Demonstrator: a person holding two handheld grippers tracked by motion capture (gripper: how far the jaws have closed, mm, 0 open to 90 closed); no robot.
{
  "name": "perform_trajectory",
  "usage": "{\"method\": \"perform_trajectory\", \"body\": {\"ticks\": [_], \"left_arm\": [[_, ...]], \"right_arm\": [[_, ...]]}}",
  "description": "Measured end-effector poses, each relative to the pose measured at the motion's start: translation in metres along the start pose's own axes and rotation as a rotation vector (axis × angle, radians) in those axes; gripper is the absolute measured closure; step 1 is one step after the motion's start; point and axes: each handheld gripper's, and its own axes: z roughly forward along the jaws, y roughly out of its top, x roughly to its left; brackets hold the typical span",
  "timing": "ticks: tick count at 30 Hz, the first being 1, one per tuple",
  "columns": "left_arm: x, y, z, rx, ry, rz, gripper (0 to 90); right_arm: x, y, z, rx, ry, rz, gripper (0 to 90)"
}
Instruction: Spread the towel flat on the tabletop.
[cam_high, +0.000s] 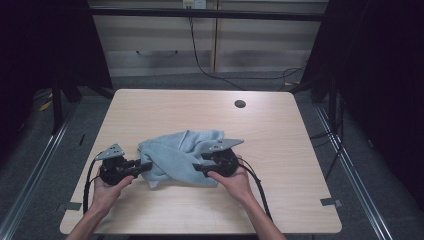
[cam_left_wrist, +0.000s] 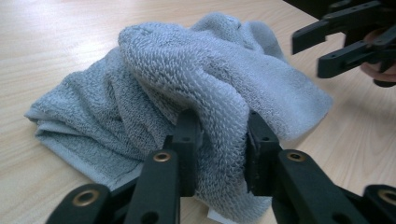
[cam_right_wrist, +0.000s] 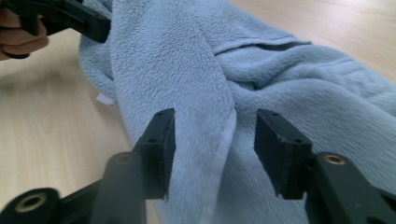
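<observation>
Left gripper (cam_left_wrist: 217, 154) clamped on a thick fold of the towel (cam_left_wrist: 187, 88), pads pressed into the pile from both sides, terry bulging over and between them. Right gripper (cam_right_wrist: 215, 144) spread wide around a hanging strip of the same towel, one pad brushing its edge, the other apart from it with a gap left over; no grip there yet. Seemingly arranged so that one side pins the cloth while the other lines up on a second edge, probably to pull the bundle open or fold it flat.

Seen from the high view: left gripper (cam_high: 142, 166) reaching in from the towel's left end, right gripper (cam_high: 197, 168) from its near right side, a hand behind each, cables trailing back toward the near edge.

Towel (cam_high: 175, 155) bunched in a loose heap on the near middle of the table (cam_high: 280, 130), pale grey-blue, looped terry, deeply creased, layers twisted over one another. A small white tag poking out at its underside. Soft and limp by the look of it, likely to sag wherever unsupported.

Farther back: bare light wood, a dark round hole (cam_high: 240, 104) near the far edge.
</observation>
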Motion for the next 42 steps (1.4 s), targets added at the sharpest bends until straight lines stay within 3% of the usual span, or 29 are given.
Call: {"method": "perform_trajectory", "body": {"ticks": [1, 5, 9, 11, 12, 13, 17, 19, 21, 22, 24, 27, 31, 33, 36, 39, 42], "left_arm": [[0.000, -0.002, 0.000, -0.005, -0.001, -0.004, 70.9], [-0.001, -0.008, 0.000, -0.002, -0.008, -0.001, 71.4], [-0.002, -0.013, 0.000, -0.013, -0.005, -0.015, 63.3], [-0.003, -0.014, 0.000, -0.004, -0.003, -0.015, 49.0], [-0.004, -0.015, 0.000, 0.006, 0.009, -0.009, 49.0], [-0.005, -0.016, -0.001, 0.016, 0.006, -0.012, 38.5], [-0.012, -0.019, -0.001, 0.042, -0.002, 0.026, 30.9], [-0.016, -0.020, 0.007, 0.067, 0.009, 0.038, 30.9], [-0.018, -0.020, 0.010, 0.077, 0.022, 0.050, 32.2], [-0.018, -0.019, 0.012, 0.086, 0.044, 0.054, 48.4], [-0.018, -0.019, 0.012, 0.082, 0.047, 0.057, 65.2], [-0.017, -0.017, 0.008, 0.063, 0.041, 0.070, 74.9], [-0.022, -0.003, -0.006, 0.001, 0.012, 0.074, 77.0], [-0.028, 0.012, -0.019, -0.058, -0.016, 0.086, 77.3], [-0.034, 0.023, -0.028, -0.092, -0.022, 0.104, 78.0], [-0.042, 0.044, -0.042, -0.154, -0.061, 0.132, 79.0], [-0.047, 0.055, -0.047, -0.182, -0.071, 0.149, 79.5]], "right_arm": [[0.000, 0.000, 0.000, 0.000, 0.000, 0.000, 47.9], [-0.003, 0.000, 0.026, 0.007, 0.013, 0.010, 46.5], [-0.001, -0.007, 0.037, 0.008, 0.035, 0.035, 59.9], [0.001, -0.010, 0.035, 0.004, 0.029, 0.028, 72.7], [0.001, -0.010, 0.035, 0.004, 0.029, 0.028, 72.7], [0.000, -0.011, 0.028, -0.023, 0.029, 0.039, 83.6], [-0.002, -0.011, 0.014, -0.059, 0.007, 0.047, 85.9], [-0.003, -0.010, 0.000, -0.087, -0.011, 0.050, 86.1], [-0.004, -0.010, -0.004, -0.093, -0.018, 0.049, 86.1], [-0.006, -0.010, -0.011, -0.105, -0.033, 0.053, 86.1], [-0.008, -0.010, -0.015, -0.113, -0.039, 0.057, 86.2], [-0.016, -0.013, -0.029, -0.142, -0.059, 0.081, 86.2], [-0.017, -0.009, -0.046, -0.172, -0.070, 0.082, 86.3], [-0.015, -0.005, -0.057, -0.194, -0.074, 0.072, 86.3], [-0.011, 0.001, -0.070, -0.224, -0.078, 0.060, 86.2], [-0.004, 0.017, -0.097, -0.298, -0.083, 0.041, 86.3], [-0.001, 0.026, -0.110, -0.336, -0.085, 0.030, 86.3]]}}
